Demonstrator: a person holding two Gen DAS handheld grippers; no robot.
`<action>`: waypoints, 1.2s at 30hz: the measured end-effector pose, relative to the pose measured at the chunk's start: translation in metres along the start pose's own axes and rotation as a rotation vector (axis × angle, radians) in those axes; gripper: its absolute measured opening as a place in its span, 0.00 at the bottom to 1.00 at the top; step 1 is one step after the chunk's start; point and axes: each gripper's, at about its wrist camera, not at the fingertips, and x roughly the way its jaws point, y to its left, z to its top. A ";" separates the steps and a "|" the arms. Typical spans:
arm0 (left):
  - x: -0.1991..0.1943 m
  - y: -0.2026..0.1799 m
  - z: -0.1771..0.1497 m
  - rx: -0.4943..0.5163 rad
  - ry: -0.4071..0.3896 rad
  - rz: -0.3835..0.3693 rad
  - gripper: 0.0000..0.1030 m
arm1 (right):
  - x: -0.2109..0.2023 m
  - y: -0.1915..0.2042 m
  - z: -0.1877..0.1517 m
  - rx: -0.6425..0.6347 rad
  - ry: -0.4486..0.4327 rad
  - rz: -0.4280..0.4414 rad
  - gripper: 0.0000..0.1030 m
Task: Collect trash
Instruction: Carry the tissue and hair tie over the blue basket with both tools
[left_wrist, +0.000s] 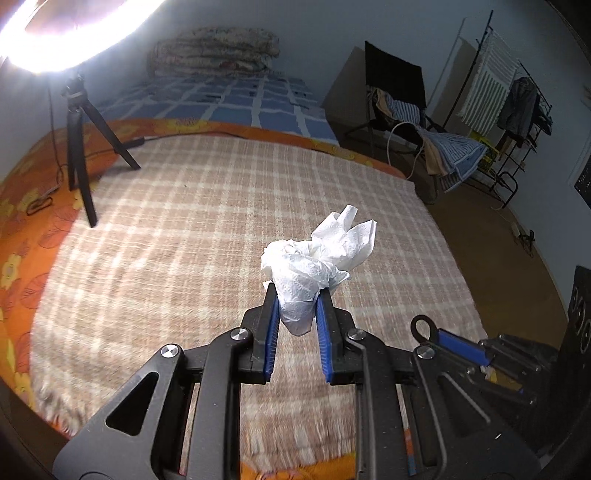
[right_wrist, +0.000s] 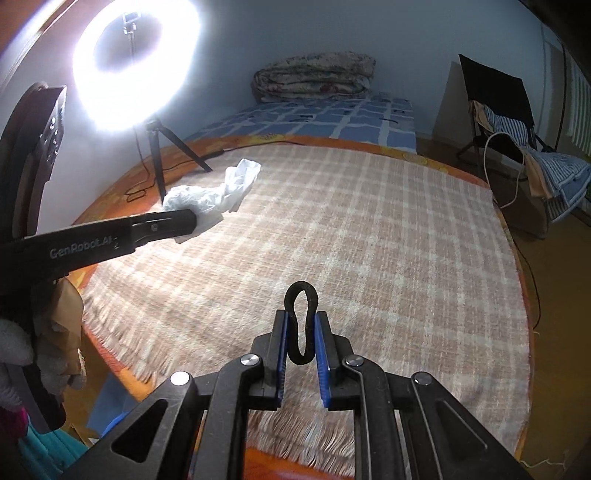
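My left gripper (left_wrist: 297, 295) is shut on a crumpled white tissue (left_wrist: 317, 266), which is held in the air above the plaid blanket (left_wrist: 192, 221). In the right wrist view the same left gripper (right_wrist: 192, 221) comes in from the left with the tissue (right_wrist: 218, 192) sticking out past its tips. My right gripper (right_wrist: 301, 317) is shut on a black elastic hair band (right_wrist: 301, 325), whose loop stands up between the blue pads. In the left wrist view the right gripper (left_wrist: 430, 332) and the band's loop (left_wrist: 421, 326) show at the lower right.
The plaid blanket covers an orange flowered bed cover (left_wrist: 22, 236). A ring light (right_wrist: 136, 62) on a black tripod (left_wrist: 79, 147) stands at the back left. A folded quilt (right_wrist: 314, 75) lies on a blue checked sheet. A chair with clothes (left_wrist: 406, 107) and a drying rack (left_wrist: 517, 99) stand at the right.
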 end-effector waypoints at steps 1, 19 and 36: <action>-0.006 0.000 -0.002 0.006 -0.007 0.004 0.17 | -0.005 0.002 -0.001 -0.003 -0.004 0.002 0.12; -0.089 0.013 -0.064 0.027 -0.049 0.013 0.17 | -0.063 0.054 -0.041 -0.087 -0.047 0.013 0.12; -0.120 0.035 -0.149 -0.006 0.029 0.043 0.17 | -0.081 0.086 -0.104 -0.070 0.019 0.076 0.12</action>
